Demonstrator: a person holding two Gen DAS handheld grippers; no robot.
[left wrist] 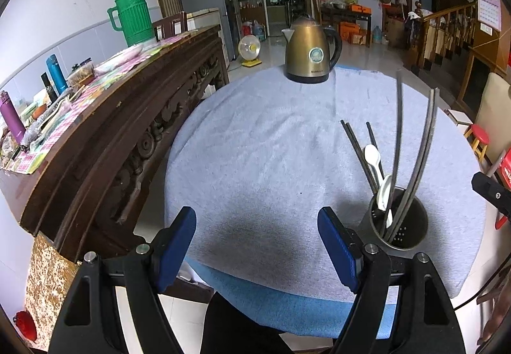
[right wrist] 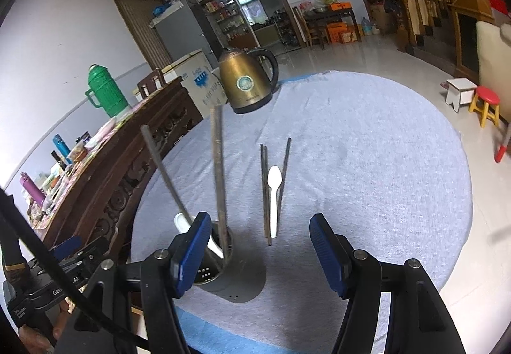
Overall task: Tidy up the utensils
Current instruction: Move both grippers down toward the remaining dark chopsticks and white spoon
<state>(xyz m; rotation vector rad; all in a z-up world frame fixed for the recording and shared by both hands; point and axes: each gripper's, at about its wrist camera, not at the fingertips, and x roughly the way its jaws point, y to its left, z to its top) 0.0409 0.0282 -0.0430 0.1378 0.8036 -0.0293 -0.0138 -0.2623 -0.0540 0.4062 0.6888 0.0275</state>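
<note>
So the dark metal cylindrical utensil holder sits on the light blue towel-covered round table, near the front edge. Inside it there's a white plastic spoon and a couple of long grey chopsticks leaning out at angles. Just behind the holder, flat on the towel, lie three dark chopsticks with a second white plastic spoon between them.

Left gripper is wide open with nothing between its blue pads, hovering over bare towel just left of the holder. Right gripper is also spread wide and empty; its left pad overlaps the holder's rim in view, can't tell if it's touching.

Farther back on the table stands a bronze electric kettle.
</note>
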